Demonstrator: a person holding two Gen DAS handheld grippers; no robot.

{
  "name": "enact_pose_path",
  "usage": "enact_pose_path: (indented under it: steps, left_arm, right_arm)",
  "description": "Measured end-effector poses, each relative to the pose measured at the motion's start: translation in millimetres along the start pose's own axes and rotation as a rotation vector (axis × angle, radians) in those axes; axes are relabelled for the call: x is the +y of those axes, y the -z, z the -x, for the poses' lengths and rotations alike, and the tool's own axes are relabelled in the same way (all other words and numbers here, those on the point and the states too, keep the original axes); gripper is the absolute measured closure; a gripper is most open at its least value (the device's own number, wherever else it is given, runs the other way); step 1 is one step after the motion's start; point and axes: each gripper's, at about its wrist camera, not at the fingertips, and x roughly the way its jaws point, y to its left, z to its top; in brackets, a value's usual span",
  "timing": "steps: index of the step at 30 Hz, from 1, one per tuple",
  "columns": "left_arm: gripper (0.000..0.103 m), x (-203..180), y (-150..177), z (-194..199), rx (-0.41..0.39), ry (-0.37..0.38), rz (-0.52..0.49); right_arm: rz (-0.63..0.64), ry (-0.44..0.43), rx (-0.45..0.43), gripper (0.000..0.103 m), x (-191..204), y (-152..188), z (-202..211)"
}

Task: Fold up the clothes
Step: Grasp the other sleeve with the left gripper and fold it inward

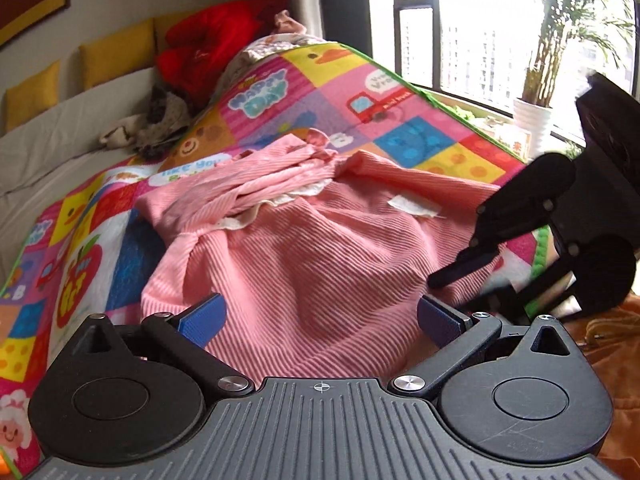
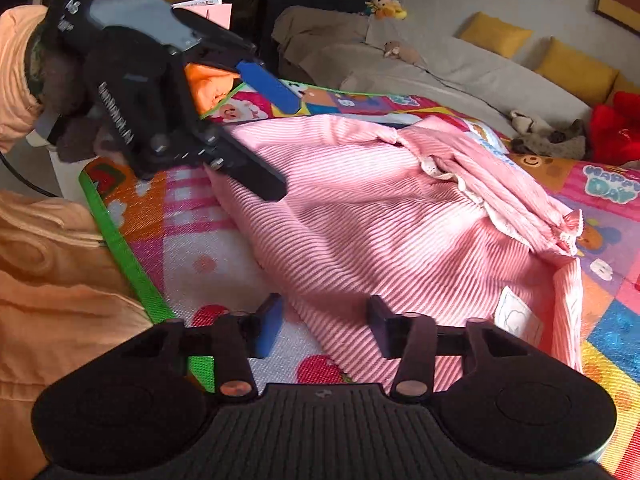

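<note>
A pink ribbed garment (image 1: 300,260) (image 2: 380,220) lies crumpled on a colourful patchwork play mat (image 1: 360,80) (image 2: 200,240), its sleeves bunched toward the far side and a white label (image 1: 414,206) (image 2: 516,316) showing. My left gripper (image 1: 320,316) (image 2: 288,150) stands wide open over the near hem, blue pads (image 1: 204,316) apart with cloth below them. My right gripper (image 2: 324,328) (image 1: 452,280) hovers at the garment's edge. Its jaws stand apart and the cloth's edge runs between them, not pinched.
A red plush (image 1: 204,48) and stuffed toys (image 2: 548,136) lie on a grey sofa (image 2: 440,68) with yellow cushions beyond the mat. A potted plant (image 1: 532,116) stands by the window. A person's orange clothing (image 2: 48,280) borders the mat's green edge (image 2: 132,268).
</note>
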Motion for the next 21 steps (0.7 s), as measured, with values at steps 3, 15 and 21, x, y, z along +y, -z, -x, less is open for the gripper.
enact_pose_path:
  steps: [3,15,21]
  left_arm:
    - [0.000,-8.2,0.4,-7.1,0.003,0.001,-0.047]
    - [0.082,4.0,-34.9,-43.2,-0.063,-0.050,-0.050]
    - [0.091,22.0,-52.4,-33.5,-0.123,-0.075,0.028]
  right_arm:
    - [-0.070,0.063,-0.066,0.100,-21.1,-14.2,14.9]
    - [-0.035,0.090,-0.151,0.099,-23.3,-25.6,54.6]
    - [-0.045,0.006,-0.031,0.085,1.0,0.6,36.9]
